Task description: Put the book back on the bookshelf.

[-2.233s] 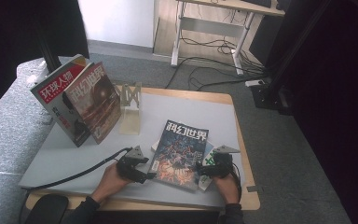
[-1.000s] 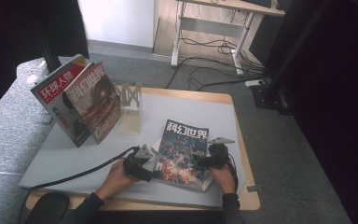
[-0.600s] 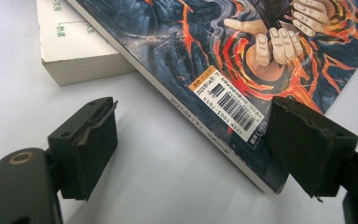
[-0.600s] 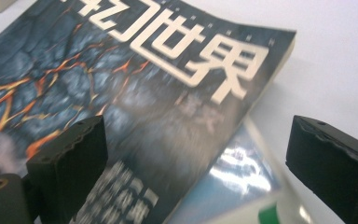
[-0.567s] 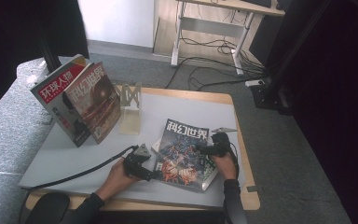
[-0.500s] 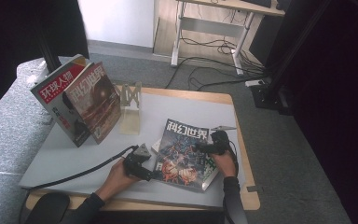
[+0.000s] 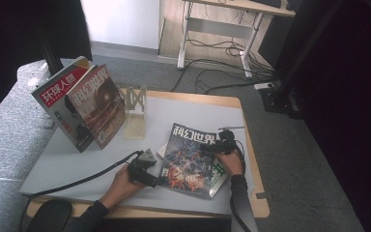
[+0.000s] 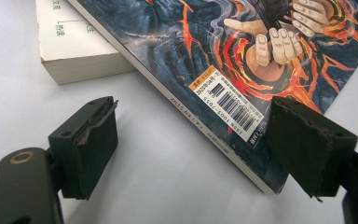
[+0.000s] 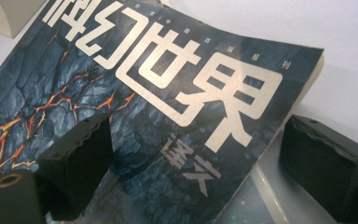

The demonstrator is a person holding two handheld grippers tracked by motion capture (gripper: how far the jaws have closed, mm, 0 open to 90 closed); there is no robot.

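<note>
The dark magazine (image 7: 192, 157) with the lava-crack cover and large pale characters lies flat on the desk (image 7: 77, 150), near the front edge, atop other books that it largely hides: in the high view a strip of green cover (image 7: 218, 173) shows past the magazine's right edge and a pale corner past its left. The left gripper view shows what that corner is, a thick white book (image 8: 74, 51) whose top is cut off by the frame, lying under the magazine's spine side, and it shows the magazine's barcode label (image 8: 230, 105), too small to read from above. The left tool (image 7: 149, 180) sits at the magazine's lower left corner; its jaws stand apart, one over bare desk and the other over the cover's corner, clamped on nothing. The right tool (image 7: 211, 150) hangs at the magazine's upper right corner, its jaws wide but just now narrowing, straddling that corner with no pad pressing on it. The right gripper view shows the cover bowing upward there, which the high view does not reveal. Left of the magazine, well apart, upright magazines (image 7: 84, 104) lean beside a wooden stand (image 7: 134, 111).
</note>
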